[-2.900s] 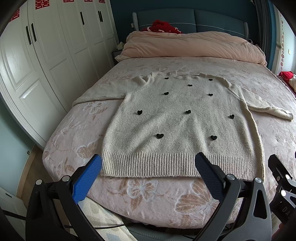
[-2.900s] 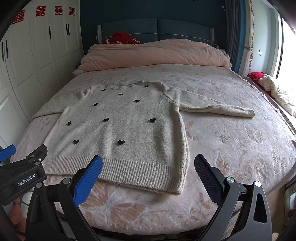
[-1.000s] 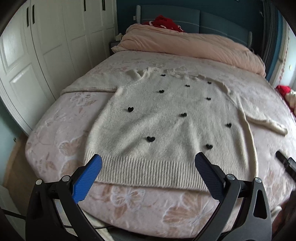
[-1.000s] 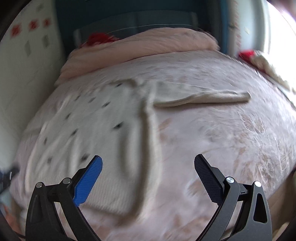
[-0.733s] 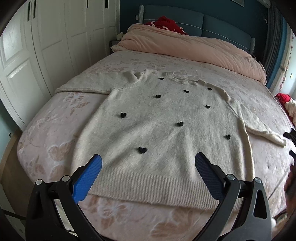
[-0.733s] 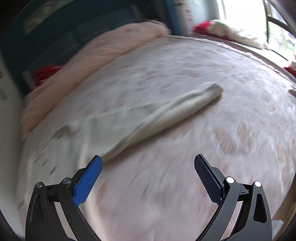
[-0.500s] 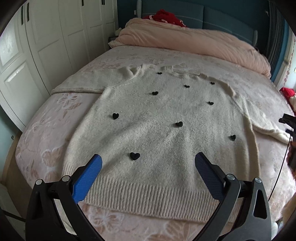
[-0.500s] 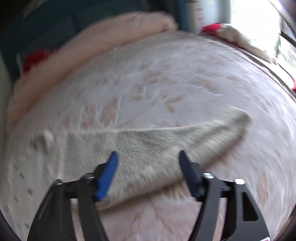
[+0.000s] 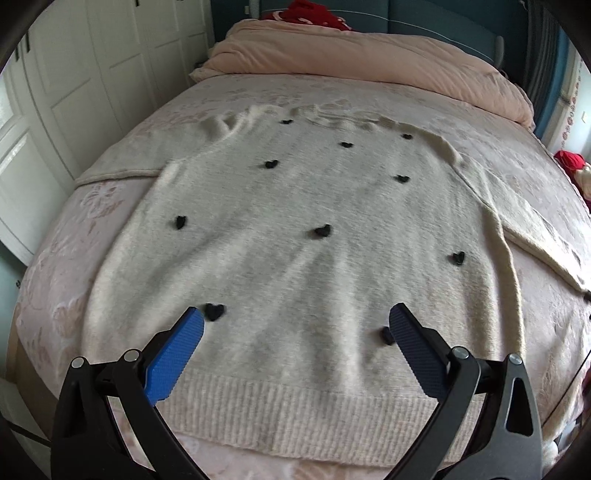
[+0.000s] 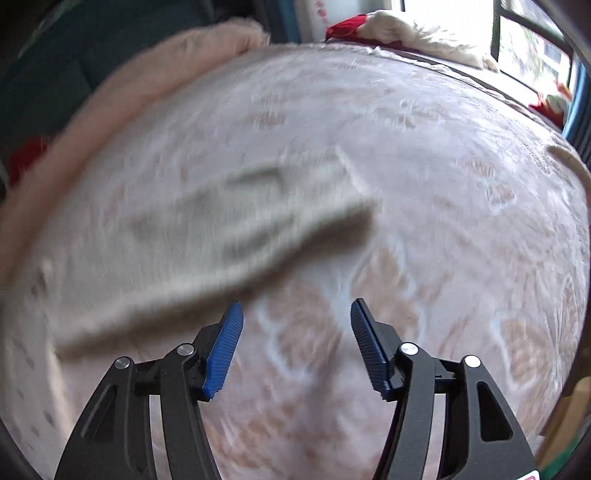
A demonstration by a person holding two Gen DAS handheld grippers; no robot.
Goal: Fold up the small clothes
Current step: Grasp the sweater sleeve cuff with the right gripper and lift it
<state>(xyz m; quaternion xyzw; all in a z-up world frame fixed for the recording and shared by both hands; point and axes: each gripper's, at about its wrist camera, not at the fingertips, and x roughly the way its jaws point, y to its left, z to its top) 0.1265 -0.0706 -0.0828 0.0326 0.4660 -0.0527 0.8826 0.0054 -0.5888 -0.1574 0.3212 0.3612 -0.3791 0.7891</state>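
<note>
A cream knit sweater with small black hearts lies flat, front up, on the pink floral bedspread, its ribbed hem nearest me. My left gripper is open and empty, hovering over the lower part of the sweater. The sweater's right sleeve shows blurred in the right wrist view, stretched across the bed. My right gripper is open, jaws partly narrowed, empty, just below and right of the sleeve's lower edge, near its cuff end.
A pink duvet is piled at the head of the bed. White wardrobe doors stand along the left side. Red and white items lie by the window on the right.
My left gripper has moved forward over the sweater's hem. My right gripper has swung to the right sleeve, come down close to it, and its jaws have narrowed.
</note>
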